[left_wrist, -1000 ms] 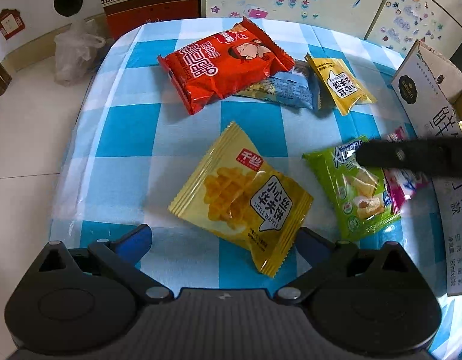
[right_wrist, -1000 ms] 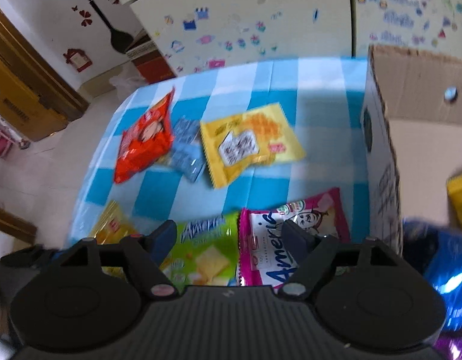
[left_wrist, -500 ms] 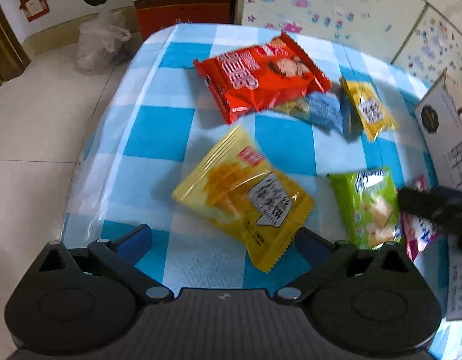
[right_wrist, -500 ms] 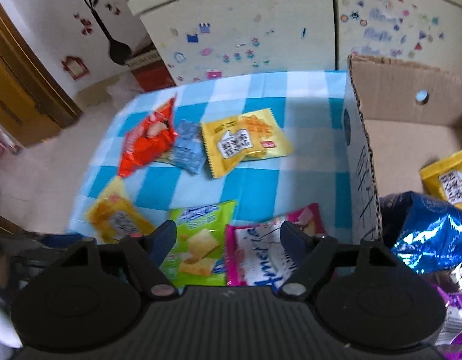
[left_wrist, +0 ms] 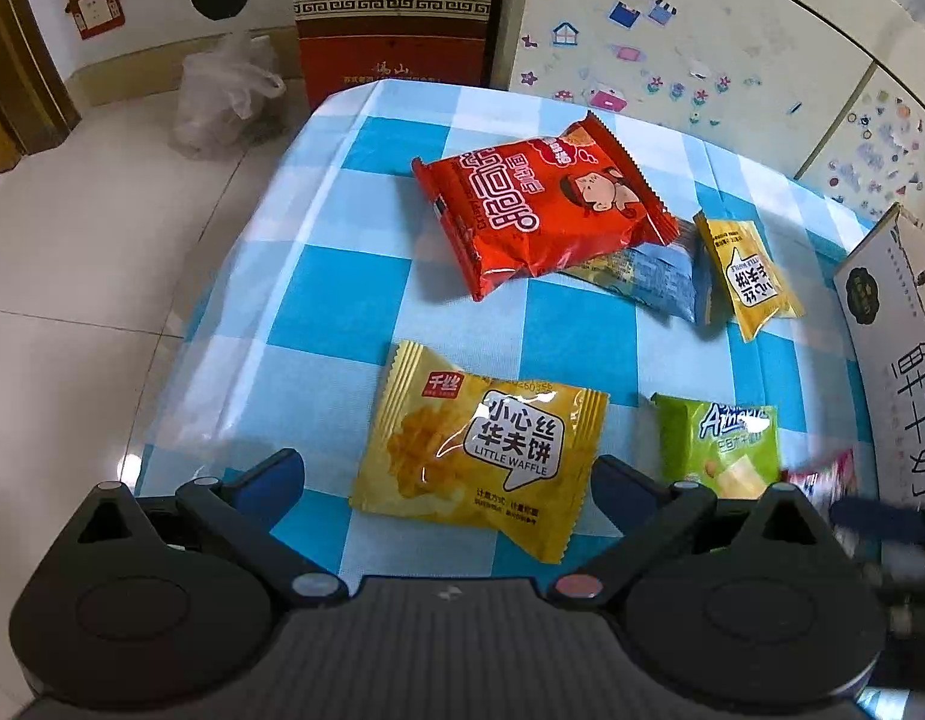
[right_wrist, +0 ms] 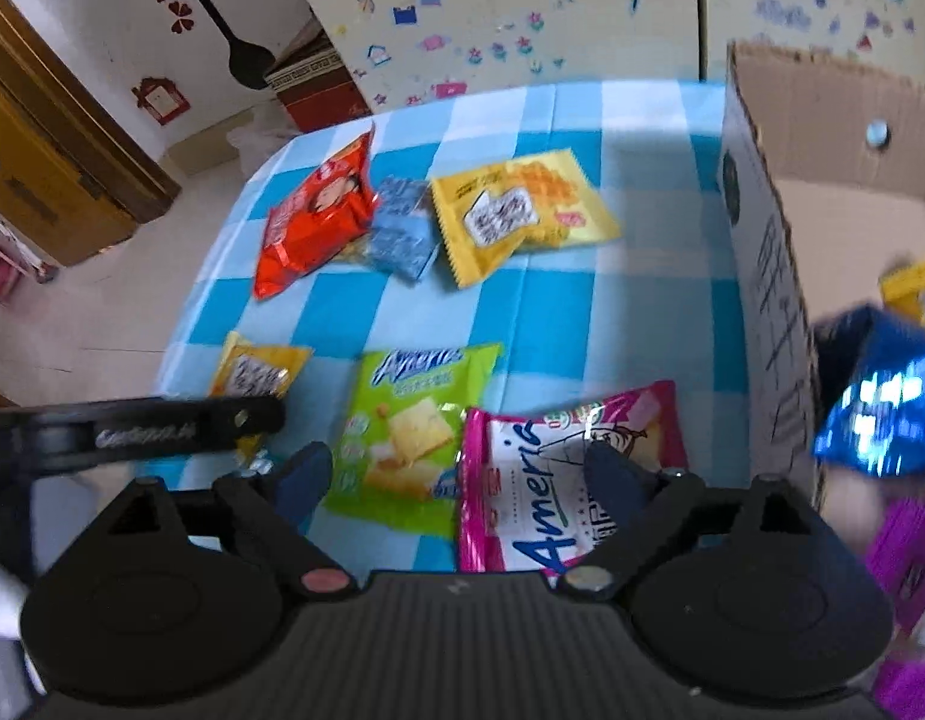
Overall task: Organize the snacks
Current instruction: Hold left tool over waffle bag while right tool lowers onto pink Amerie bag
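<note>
Snack packets lie on a blue-checked tablecloth [left_wrist: 342, 276]. A yellow waffle packet [left_wrist: 480, 456] lies flat between the wide fingers of my left gripper [left_wrist: 447, 480], which is open; the pads do not press it. My right gripper [right_wrist: 459, 480] hovers over a green packet [right_wrist: 414, 432] and a pink packet [right_wrist: 558, 480]. Its jaws are opening, its right finger stands above the pink packet, and nothing is gripped. Farther back lie a red packet [left_wrist: 540, 210], a light blue one [left_wrist: 654, 276] and a small yellow one [left_wrist: 750, 276].
An open cardboard box [right_wrist: 768, 276] stands at the table's right edge, holding a shiny blue packet [right_wrist: 882, 408], a yellow one [right_wrist: 912, 288] and a purple one [right_wrist: 906, 552]. A cabinet with stickers [left_wrist: 702, 60] stands behind the table. The floor drops off on the left.
The left view has rolled and shifted, so the yellow waffle packet now sits squarely between the left fingers. The right gripper's fingers stand a little wider apart over the green and pink packets.
</note>
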Motion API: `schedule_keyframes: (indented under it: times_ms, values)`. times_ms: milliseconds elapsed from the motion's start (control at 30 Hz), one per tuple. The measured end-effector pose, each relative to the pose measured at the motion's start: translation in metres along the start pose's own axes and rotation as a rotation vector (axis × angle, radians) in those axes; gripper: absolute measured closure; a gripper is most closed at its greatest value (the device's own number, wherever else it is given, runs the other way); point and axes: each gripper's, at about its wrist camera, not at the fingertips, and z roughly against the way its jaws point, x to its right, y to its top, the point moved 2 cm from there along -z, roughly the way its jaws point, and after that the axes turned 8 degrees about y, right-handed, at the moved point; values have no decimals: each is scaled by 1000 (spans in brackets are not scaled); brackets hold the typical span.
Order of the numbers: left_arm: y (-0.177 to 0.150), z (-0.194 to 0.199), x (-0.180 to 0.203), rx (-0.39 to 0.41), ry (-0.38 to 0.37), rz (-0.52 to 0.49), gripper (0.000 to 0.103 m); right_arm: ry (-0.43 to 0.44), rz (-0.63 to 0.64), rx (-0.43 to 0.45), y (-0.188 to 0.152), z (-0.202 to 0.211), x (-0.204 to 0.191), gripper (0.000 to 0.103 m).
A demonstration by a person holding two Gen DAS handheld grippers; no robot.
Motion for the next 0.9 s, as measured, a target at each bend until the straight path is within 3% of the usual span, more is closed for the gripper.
schedule_keyframes:
  times_ms: [300, 500, 733, 900]
  values:
    - [8, 1, -12, -2, -24, 79, 0, 147, 64, -75, -41, 18, -30, 14]
    - [11, -1, -10, -2, -61, 125, 0, 6, 150, 13, -32, 24, -27, 13]
    - [18, -13, -12, 8, -73, 179, 0, -63, 163, 27, -32, 3, -17, 13]
    - [16, -19, -10, 10, -46, 139, 0, -42, 117, -14, -34, -2, -16, 9]
